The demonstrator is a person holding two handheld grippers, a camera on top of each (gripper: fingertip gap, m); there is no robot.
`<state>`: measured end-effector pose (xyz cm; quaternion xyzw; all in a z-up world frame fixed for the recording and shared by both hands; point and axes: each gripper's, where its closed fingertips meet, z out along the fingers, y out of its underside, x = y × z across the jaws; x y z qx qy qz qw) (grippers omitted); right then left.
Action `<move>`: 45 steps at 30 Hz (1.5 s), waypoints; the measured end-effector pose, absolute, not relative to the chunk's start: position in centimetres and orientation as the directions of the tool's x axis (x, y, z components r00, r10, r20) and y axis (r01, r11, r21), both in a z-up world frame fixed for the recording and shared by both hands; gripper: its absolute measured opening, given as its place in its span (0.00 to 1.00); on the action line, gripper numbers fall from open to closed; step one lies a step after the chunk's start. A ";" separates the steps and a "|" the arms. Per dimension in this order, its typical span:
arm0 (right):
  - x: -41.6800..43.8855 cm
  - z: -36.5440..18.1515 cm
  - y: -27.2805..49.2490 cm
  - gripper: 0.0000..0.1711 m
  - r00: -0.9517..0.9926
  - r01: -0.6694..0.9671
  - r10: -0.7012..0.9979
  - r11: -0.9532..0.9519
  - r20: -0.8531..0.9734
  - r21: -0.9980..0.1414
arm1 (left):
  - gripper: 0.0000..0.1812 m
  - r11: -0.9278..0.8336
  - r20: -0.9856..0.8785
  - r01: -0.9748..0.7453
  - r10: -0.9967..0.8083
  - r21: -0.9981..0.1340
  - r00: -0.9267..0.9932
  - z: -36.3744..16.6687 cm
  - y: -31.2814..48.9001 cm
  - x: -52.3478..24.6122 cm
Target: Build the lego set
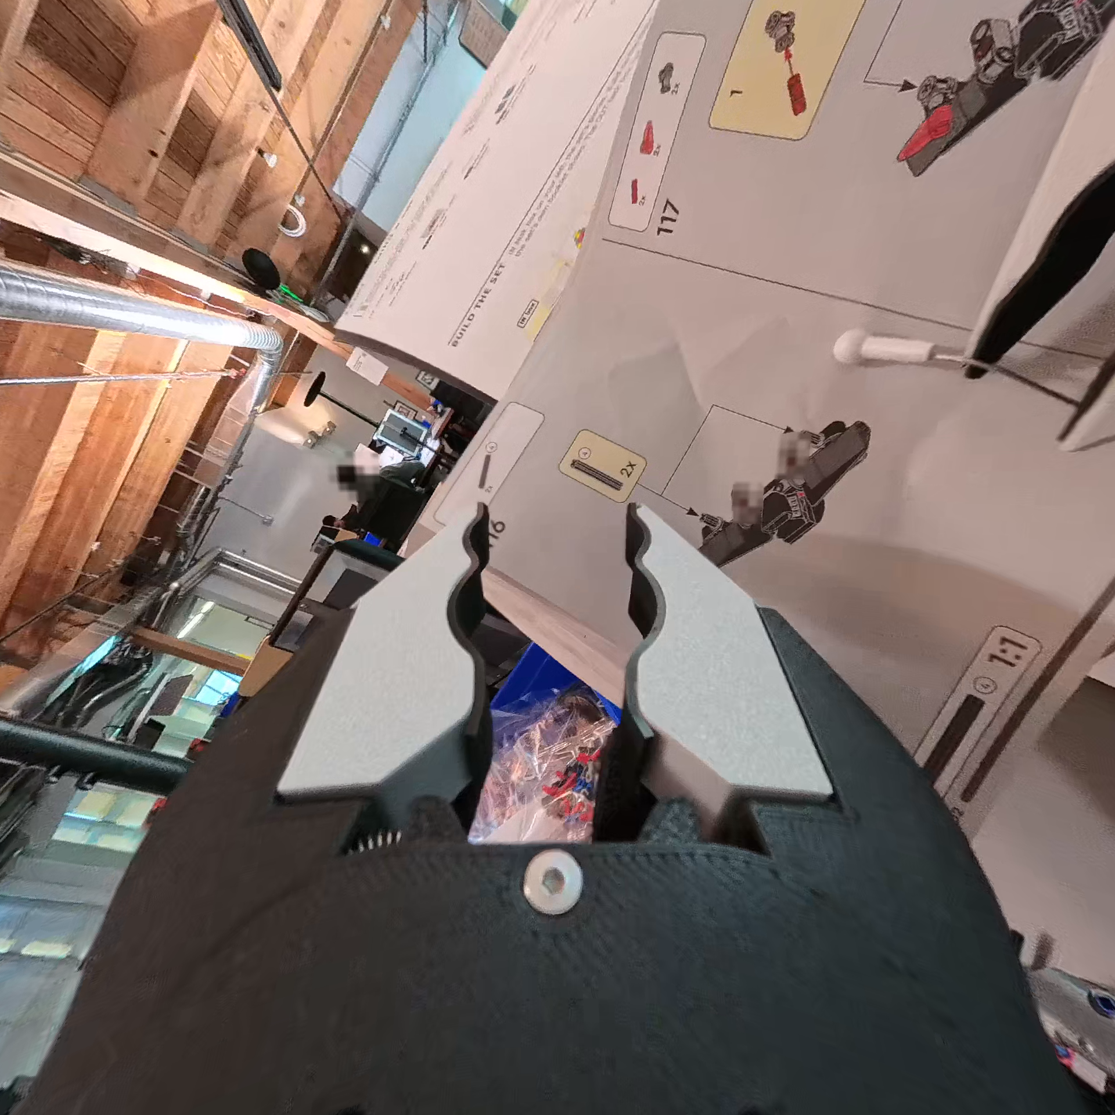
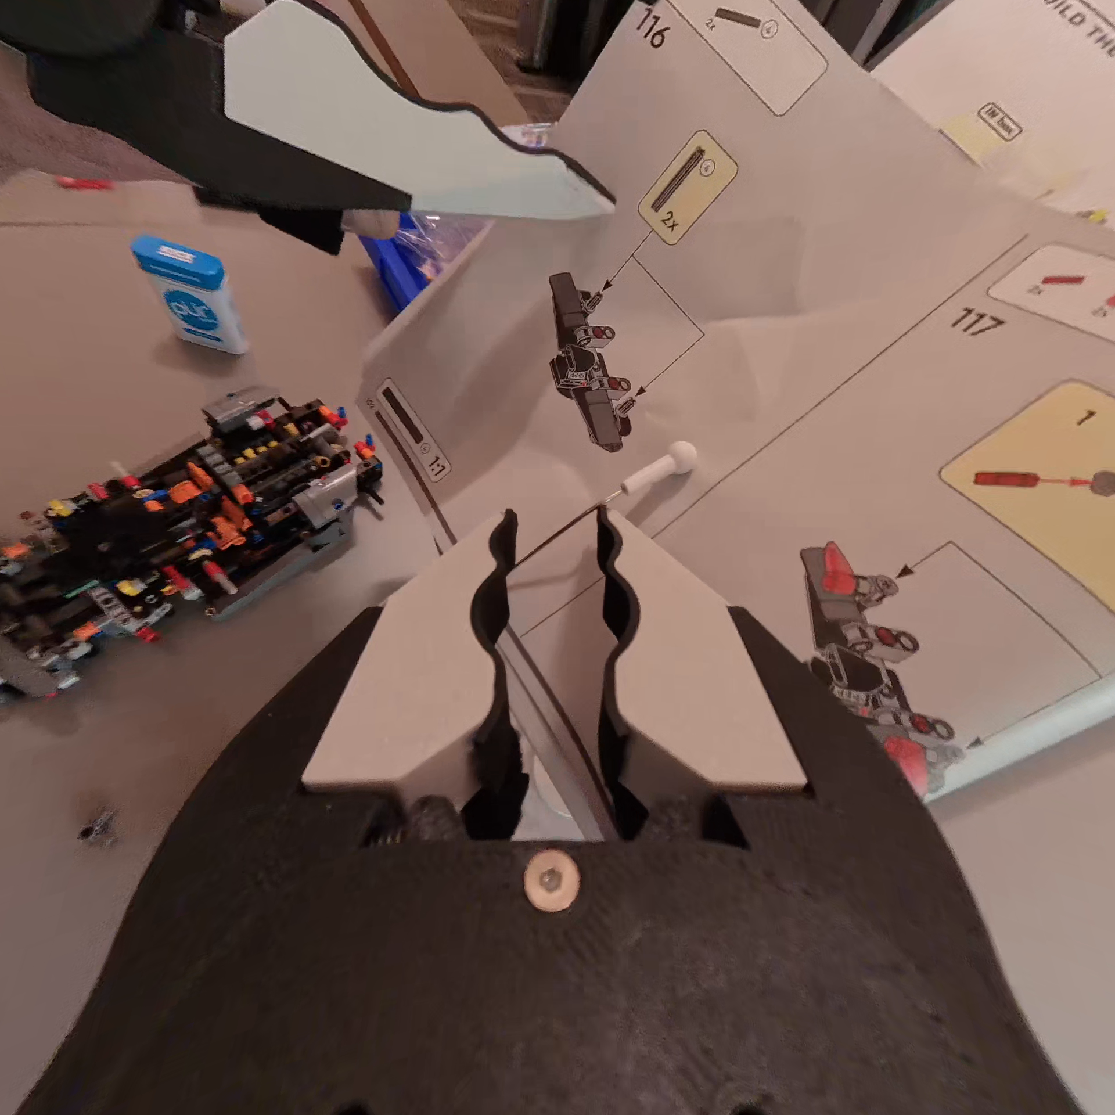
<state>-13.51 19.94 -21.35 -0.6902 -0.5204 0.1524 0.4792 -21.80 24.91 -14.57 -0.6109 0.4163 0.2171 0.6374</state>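
The open instruction booklet (image 1: 754, 314) (image 2: 802, 289) fills the space ahead of both grippers, and its left page curls upward. My left gripper (image 1: 556, 519) is open and empty, held close in front of that page; it also shows at the top of the right wrist view (image 2: 422, 163). My right gripper (image 2: 556, 517) has its jaws partway apart over the booklet. A thin rod with a white ball-ended handle (image 2: 660, 466) (image 1: 875, 349) crosses its tips; I cannot tell if it is clamped. The partly built multicoloured lego model (image 2: 181, 513) lies on the table to the left.
A blue bin with bagged lego parts (image 1: 543, 754) (image 2: 395, 271) sits behind the booklet. A small blue-and-white tin (image 2: 187, 295) stands beyond the model. A tiny dark piece (image 2: 99, 823) lies near the front left. A second printed sheet (image 1: 482, 211) lies beyond the booklet. It is some 25 centimetres from my right tips to the partly built multicoloured lego model (image 2: 181, 513).
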 end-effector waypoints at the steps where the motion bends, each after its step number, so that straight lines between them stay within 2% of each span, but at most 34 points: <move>1: -13.8 -21.4 20.1 0.12 0.417 0.582 0.855 0.010 0.310 -0.813 | 0.24 0.159 -0.798 -0.789 -0.237 -0.594 0.554 -14.9 25.1 -21.8; 3: -14.3 -21.4 20.3 0.03 0.412 0.606 0.834 0.050 0.367 -0.794 | 0.24 0.150 -0.817 -0.809 -0.224 -0.568 0.532 -15.3 25.5 -22.0; 5: -15.6 -21.7 19.4 0.01 0.328 0.628 0.842 0.144 0.428 -0.765 | 0.24 0.157 -0.826 -0.815 -0.211 -0.557 0.524 -15.5 25.7 -22.0; 11: -17.8 -24.7 17.2 0.00 0.096 0.749 0.815 0.319 0.572 -0.580 | 0.26 0.166 -0.818 -0.802 -0.176 -0.574 0.548 -14.5 26.3 -23.1; 14: -17.7 -25.2 16.5 0.00 0.037 0.767 0.805 0.357 0.592 -0.534 | 0.26 0.176 -0.826 -0.810 -0.207 -0.559 0.525 -14.8 26.7 -22.6; 18: -17.3 -27.1 15.6 0.00 -0.085 0.802 0.780 0.422 0.620 -0.423 | 0.18 0.166 -0.805 -0.794 -0.241 -0.585 0.543 -15.2 27.2 -21.6; 21: -17.0 -27.4 14.9 0.00 -0.094 0.793 0.796 0.423 0.598 -0.439 | 0.16 0.155 -0.779 -0.773 -0.267 -0.615 0.567 -15.3 27.3 -21.4; 23: -16.5 -27.2 14.9 0.05 -0.115 0.801 0.758 0.453 0.642 -0.391 | 0.12 0.145 -0.761 -0.761 -0.295 -0.633 0.577 -15.6 27.4 -21.1; 26: -16.2 -25.2 13.6 0.20 -0.139 0.762 0.694 0.530 0.706 -0.371 | 0.04 0.147 -0.768 -0.768 -0.303 -0.623 0.564 -16.3 27.3 -20.6; 29: -15.9 -20.9 14.0 0.27 -0.052 0.690 0.702 0.540 0.710 -0.482 | 0.00 0.142 -0.768 -0.767 -0.288 -0.625 0.573 -16.6 27.3 -20.3; 30: -15.6 -19.1 15.1 0.36 -0.001 0.678 0.707 0.520 0.707 -0.519 | 0.00 0.143 -0.764 -0.764 -0.289 -0.630 0.576 -16.6 27.3 -20.2; 34: -14.0 -13.9 21.8 0.45 0.141 0.725 0.607 0.475 0.782 -0.499 | 0.00 0.137 -0.741 -0.744 -0.313 -0.654 0.594 -16.8 26.9 -20.0; 36: -13.3 -13.4 24.8 0.43 0.132 0.788 0.559 0.442 0.819 -0.429 | 0.00 0.135 -0.734 -0.738 -0.322 -0.661 0.598 -17.1 26.6 -19.9; 39: -12.5 -15.2 27.4 0.38 0.085 0.855 0.585 0.373 0.806 -0.361 | 0.00 0.138 -0.724 -0.730 -0.336 -0.670 0.602 -17.5 26.2 -19.5; 42: -12.8 -17.0 27.3 0.20 0.044 0.861 0.630 0.370 0.776 -0.349 | 0.01 0.133 -0.693 -0.703 -0.370 -0.699 0.619 -18.1 25.9 -19.1; 45: -12.9 -17.8 26.8 0.10 0.037 0.859 0.645 0.369 0.763 -0.354 | 0.05 0.123 -0.687 -0.703 -0.383 -0.701 0.618 -18.8 25.0 -19.2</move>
